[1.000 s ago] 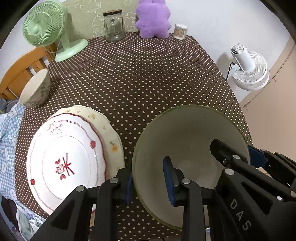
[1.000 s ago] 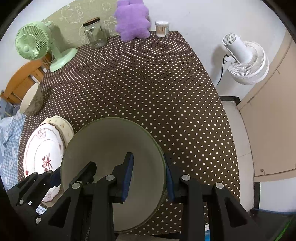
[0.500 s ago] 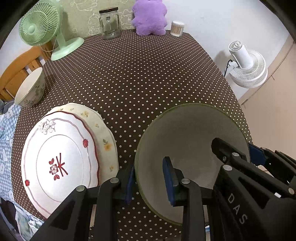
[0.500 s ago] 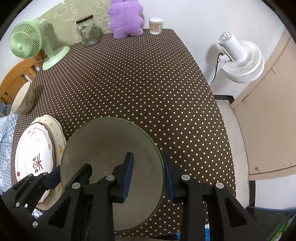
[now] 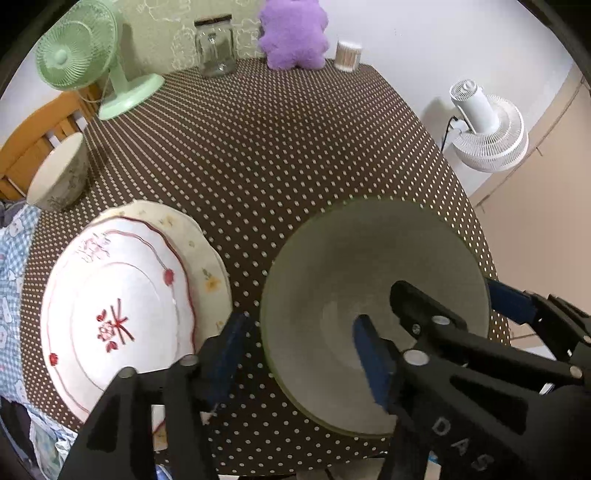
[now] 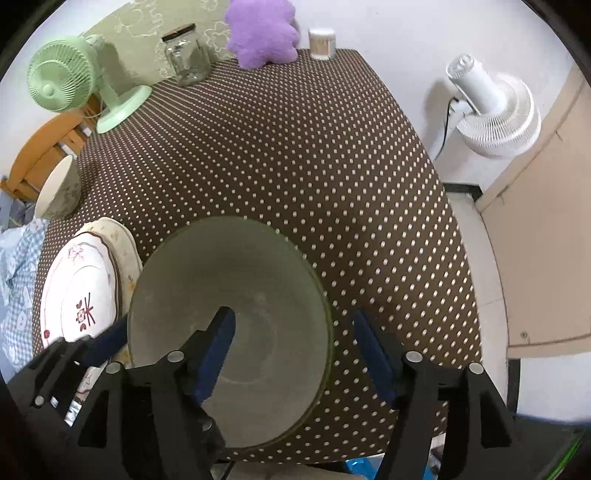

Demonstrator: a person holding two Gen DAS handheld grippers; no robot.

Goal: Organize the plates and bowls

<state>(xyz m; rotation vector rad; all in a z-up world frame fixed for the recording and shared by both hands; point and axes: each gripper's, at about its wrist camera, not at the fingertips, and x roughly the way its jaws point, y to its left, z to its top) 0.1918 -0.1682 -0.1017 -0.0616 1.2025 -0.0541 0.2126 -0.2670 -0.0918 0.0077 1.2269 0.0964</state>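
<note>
Left wrist view: looks steeply down along its own fingers, close above the big green bowl point(image 5: 369, 295) — stacked plates point(image 5: 122, 306) sit near on its left.
Right wrist view: same steep downward look, close over the bowl's right rim.
Facing: both toward the far table edge, where the purple plush toy point(image 6: 262, 29) sits.
Shared: bowl, plates, dotted tablecloth point(image 6: 295, 147) — each view also catches the other gripper.

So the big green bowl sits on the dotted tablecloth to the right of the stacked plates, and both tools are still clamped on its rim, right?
Not quite. The green bowl is right of the stacked plates, but the left tool and right tool have just opened; both wrist views show the pads clear of the rim.
</note>
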